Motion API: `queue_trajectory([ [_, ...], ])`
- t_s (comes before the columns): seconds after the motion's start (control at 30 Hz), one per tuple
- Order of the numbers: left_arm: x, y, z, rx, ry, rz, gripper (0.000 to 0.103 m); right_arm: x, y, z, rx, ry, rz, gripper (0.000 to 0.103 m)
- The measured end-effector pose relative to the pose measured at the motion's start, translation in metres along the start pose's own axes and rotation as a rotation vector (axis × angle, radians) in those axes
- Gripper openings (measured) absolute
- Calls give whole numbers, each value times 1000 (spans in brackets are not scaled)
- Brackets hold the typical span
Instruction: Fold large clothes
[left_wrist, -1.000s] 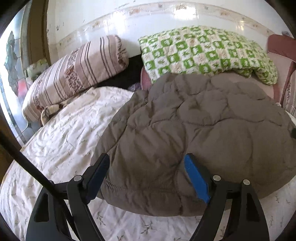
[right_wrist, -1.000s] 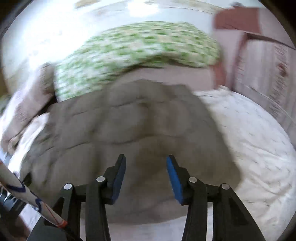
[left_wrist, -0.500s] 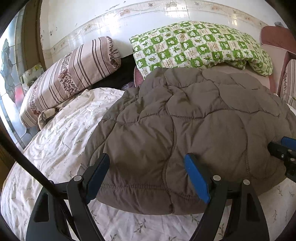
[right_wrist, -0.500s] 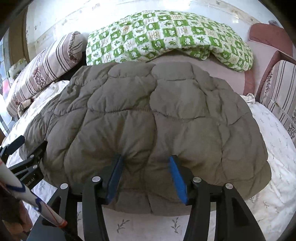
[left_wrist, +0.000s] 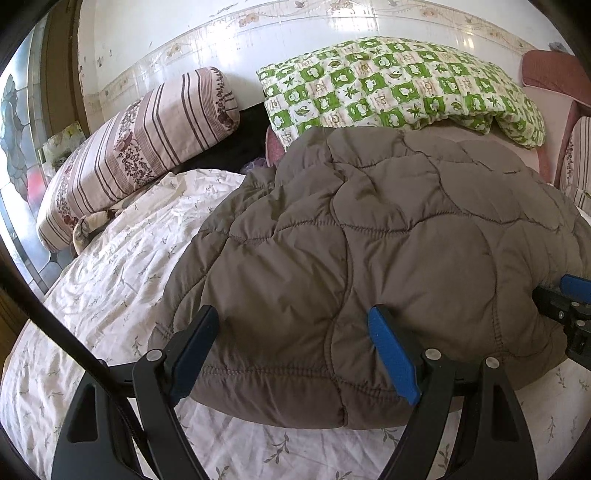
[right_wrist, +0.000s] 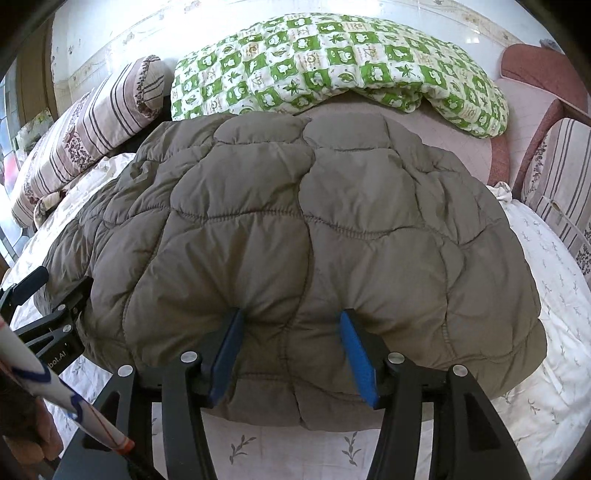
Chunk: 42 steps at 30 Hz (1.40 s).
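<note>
Blue-padded, the left hand-held gripper (left_wrist: 295, 354) stands spread wide over the near hem of the brown quilted jacket (left_wrist: 388, 258); the right hand-held gripper (right_wrist: 291, 354) is released too, pads pressing into the padding. The jacket lies on a bed's floral sheet (left_wrist: 110, 266). Beyond lie a striped bolster (left_wrist: 140, 147) and green checked quilt (right_wrist: 332, 55), against a tiled wall (left_wrist: 221, 40). The jacket's underside is hidden.

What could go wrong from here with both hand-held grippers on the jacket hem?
1. The right hand-held gripper has its jaws open, pressing into the puffy brown jacket; closing may pinch only the top layer.
2. The left hand-held gripper straddles the hem wide open, so it may snag the floral sheet too.
</note>
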<state>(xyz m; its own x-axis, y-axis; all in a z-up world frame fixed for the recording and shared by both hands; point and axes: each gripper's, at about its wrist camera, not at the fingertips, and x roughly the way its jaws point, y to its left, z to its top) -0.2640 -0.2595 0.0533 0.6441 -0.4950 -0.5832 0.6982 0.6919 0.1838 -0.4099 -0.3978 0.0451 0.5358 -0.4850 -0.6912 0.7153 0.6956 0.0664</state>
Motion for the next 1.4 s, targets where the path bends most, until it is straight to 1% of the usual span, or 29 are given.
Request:
queue_trajectory([
  [0.13,0,0,0,-2,0,0,83,-2,-2,1,12,-1,10,59],
  [0.23,0,1,1,-11,2,-6,83,-10,-10,5,56,-27,41,59],
  [0.4,1,2,1,-20,6,-13,83,-22,-36,13,139,-79,-7,59],
  [0.47,1,3,1,-20,5,-11,83,-23,-54,14,196,-80,-55,60],
  [0.5,1,3,1,-20,5,-12,83,-21,-65,14,231,-72,-73,60],
  [0.57,1,3,1,-21,6,-13,83,-15,-81,13,287,-33,-77,60],
  [0.63,1,3,1,-22,6,-13,83,-3,-96,7,351,16,-37,60],
  [0.7,1,3,1,-20,7,-13,83,4,-98,6,359,41,-22,61],
  [0.77,1,3,1,-20,6,-13,83,2,-95,7,341,36,-31,62],
  [0.87,1,4,2,-31,20,-24,83,-6,-97,8,360,22,-8,62],
  [0.93,-2,10,6,-66,40,-51,83,-15,-102,10,378,-10,-5,65],
  [1.0,-6,20,10,-121,64,-94,83,-27,-109,12,387,-39,-23,72],
  [1.07,-10,34,14,-183,79,-118,83,-40,-120,11,412,-64,-49,75],
  [1.17,-16,62,21,-279,105,-142,83,-50,-141,9,473,-67,-56,77],
  [1.23,-17,83,21,-340,131,-156,83,-56,-159,2,527,-56,-79,80],
  [1.33,-8,118,13,-438,218,-195,83,-60,-186,-12,622,-22,-67,82],
  [1.37,0,133,5,-501,268,-235,83,-60,-196,-17,660,-13,-51,82],
  [1.4,5,142,-1,-548,298,-263,83,-59,-205,-24,702,0,-28,82],
])
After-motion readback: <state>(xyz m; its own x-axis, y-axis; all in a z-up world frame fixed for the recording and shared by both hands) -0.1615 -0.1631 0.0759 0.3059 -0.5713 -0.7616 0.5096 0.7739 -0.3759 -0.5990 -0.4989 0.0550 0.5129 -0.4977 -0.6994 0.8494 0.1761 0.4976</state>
